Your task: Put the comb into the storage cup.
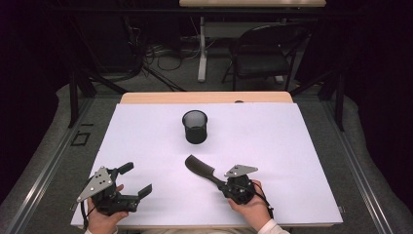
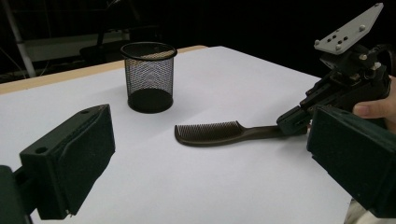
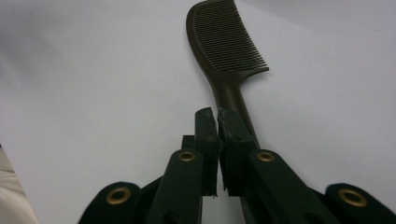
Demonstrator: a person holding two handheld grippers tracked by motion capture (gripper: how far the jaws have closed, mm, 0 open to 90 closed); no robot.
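Note:
A dark brown comb [image 1: 199,168] lies flat on the white table sheet [image 1: 272,146], teeth end toward the mesh cup. My right gripper [image 1: 221,184] is at the end of its handle. In the right gripper view the jaws of the right gripper [image 3: 217,114] stand together, and the comb [image 3: 224,42] handle runs under the right jaw, not between the pads. My left gripper [image 1: 136,179] rests at the front left, open with nothing between its jaws. The left gripper view, past the left gripper [image 2: 210,168], shows the comb [image 2: 210,133] and the right gripper [image 2: 292,123] at its handle.
A black wire-mesh cup [image 1: 195,127] stands upright in the middle of the sheet, beyond the comb, and the cup [image 2: 149,77] looks empty. A chair [image 1: 263,53] and cables sit on the floor behind the table.

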